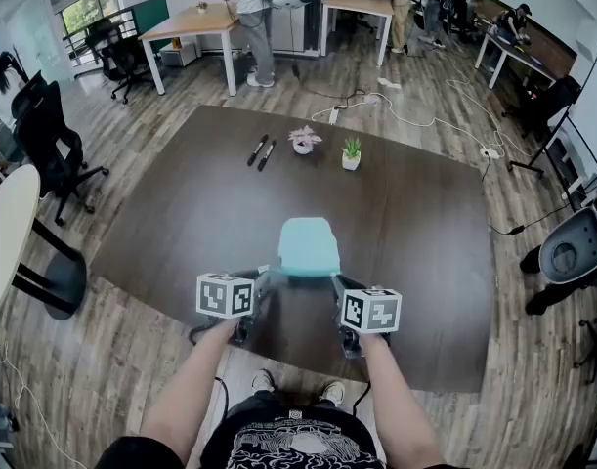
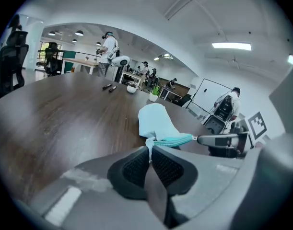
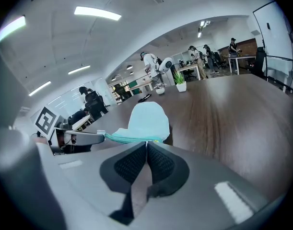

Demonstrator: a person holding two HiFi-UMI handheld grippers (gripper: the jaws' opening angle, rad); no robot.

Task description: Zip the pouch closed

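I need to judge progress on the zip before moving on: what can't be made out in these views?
Zipper pull: in the right gripper view, the shut right gripper covers the end of the zipper.
How far the pouch is zipped: the teeth are too small in every view.
Pouch contents: hidden by its fabric.
Two dark sticks, head view: too small to tell pens from markers.

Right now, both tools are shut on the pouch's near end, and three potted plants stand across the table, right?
No: the head view shows two potted plants, not three. Left tool and right tool are shut on the pouch's near end.
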